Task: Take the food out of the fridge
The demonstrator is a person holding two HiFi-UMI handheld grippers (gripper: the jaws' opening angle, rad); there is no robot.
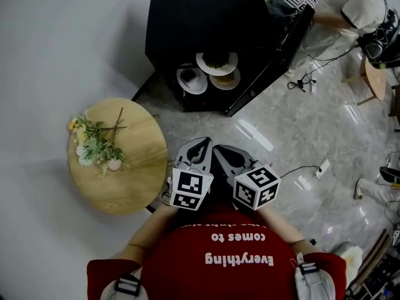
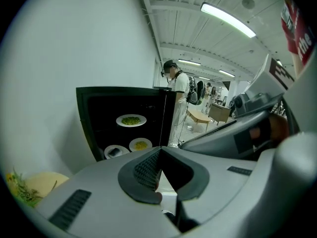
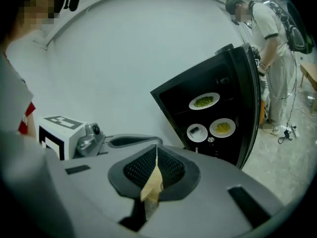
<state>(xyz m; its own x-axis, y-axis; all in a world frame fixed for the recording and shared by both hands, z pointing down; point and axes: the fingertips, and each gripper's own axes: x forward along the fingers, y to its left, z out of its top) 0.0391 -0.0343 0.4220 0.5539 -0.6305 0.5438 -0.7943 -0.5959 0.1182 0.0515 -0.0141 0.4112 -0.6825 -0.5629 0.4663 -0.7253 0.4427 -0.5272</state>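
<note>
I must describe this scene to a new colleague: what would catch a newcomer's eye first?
First, the open black fridge at the top of the head view, with three plates of food inside. Then the left hand-held gripper and right hand-held gripper, both shut, side by side below it, and the flowers on the round wooden table at left.
</note>
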